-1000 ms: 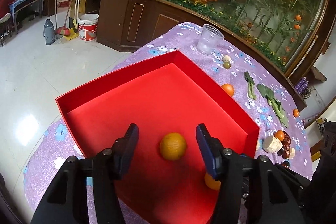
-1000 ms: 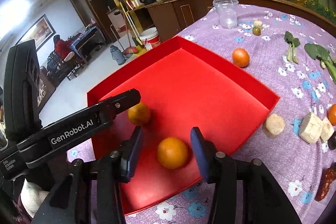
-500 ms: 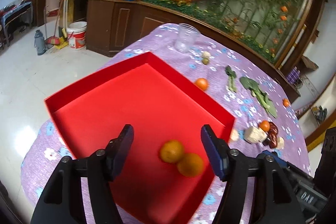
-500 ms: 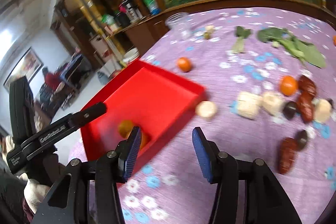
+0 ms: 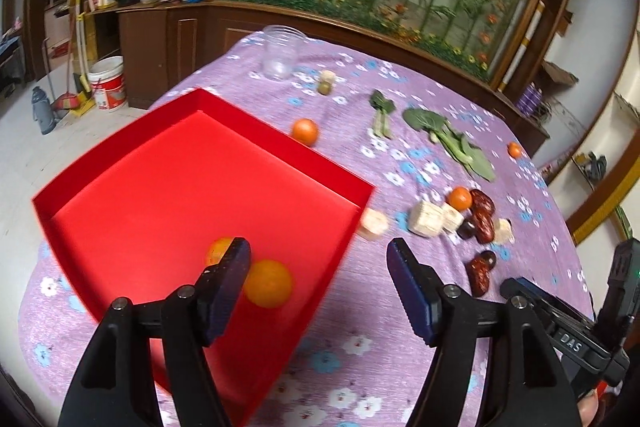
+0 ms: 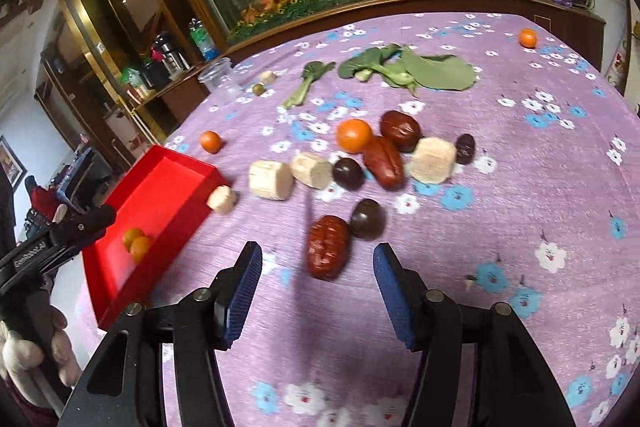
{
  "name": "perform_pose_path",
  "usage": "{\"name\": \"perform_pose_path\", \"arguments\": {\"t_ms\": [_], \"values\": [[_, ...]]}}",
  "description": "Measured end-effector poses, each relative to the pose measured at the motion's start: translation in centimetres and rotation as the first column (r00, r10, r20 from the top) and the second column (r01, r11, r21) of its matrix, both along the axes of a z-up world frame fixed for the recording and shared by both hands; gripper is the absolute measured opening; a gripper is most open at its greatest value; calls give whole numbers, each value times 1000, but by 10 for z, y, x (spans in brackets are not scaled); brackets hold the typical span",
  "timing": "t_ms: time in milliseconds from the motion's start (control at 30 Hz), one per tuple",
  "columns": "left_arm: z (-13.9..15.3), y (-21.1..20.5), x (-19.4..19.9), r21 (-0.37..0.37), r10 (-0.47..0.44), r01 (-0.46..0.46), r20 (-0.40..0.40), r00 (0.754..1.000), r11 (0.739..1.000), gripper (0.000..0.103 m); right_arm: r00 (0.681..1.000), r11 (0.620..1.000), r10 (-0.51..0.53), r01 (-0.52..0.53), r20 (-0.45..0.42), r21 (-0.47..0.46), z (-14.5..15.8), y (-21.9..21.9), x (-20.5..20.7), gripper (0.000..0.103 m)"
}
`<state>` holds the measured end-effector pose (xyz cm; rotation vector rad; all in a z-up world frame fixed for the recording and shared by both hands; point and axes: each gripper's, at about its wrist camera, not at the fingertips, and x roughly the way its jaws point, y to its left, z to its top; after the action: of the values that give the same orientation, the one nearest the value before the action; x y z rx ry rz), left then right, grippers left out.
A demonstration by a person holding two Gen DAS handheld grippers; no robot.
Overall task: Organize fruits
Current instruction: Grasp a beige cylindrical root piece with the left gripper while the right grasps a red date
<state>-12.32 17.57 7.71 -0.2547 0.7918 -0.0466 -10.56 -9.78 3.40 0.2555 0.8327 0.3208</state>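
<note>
**Dates Next, Oranges Boxed**

Nearest the spread, empty right gripper (image 6: 318,281) lies a wrinkled red date (image 6: 328,247), probably light and soft; pinch its middle gently. Beyond it sits an orange (image 6: 353,135). Far left, the red tray (image 6: 176,187) holds two oranges (image 6: 136,245). The left gripper (image 5: 318,275) gapes empty too.

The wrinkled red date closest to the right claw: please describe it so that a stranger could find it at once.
On the purple flowered tablecloth, right of the red tray, lies a cluster of dates, oranges and pale chunks. The wrinkled red date lies at its near edge, just ahead of the open right claw. A dark round fruit touches it; unlike the other red dates, it lies apart from the row.
</note>
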Motion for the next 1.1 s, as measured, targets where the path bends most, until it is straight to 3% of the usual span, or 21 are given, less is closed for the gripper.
{"name": "perform_pose_path", "arguments": {"t_ms": [333, 567, 1100], "values": [[-13, -42, 16, 9, -120, 120, -35, 992, 993, 70, 999, 999, 8, -10, -37, -43, -15, -2, 14, 63], [-24, -76, 49, 15, -198, 199, -62, 978, 980, 70, 997, 996, 65, -67, -38, -53, -14, 13, 20, 63], [-46, -120, 103, 97, -281, 292, -113, 953, 952, 69, 992, 987, 107, -113, -61, -113, -20, 34, 35, 63]]}}
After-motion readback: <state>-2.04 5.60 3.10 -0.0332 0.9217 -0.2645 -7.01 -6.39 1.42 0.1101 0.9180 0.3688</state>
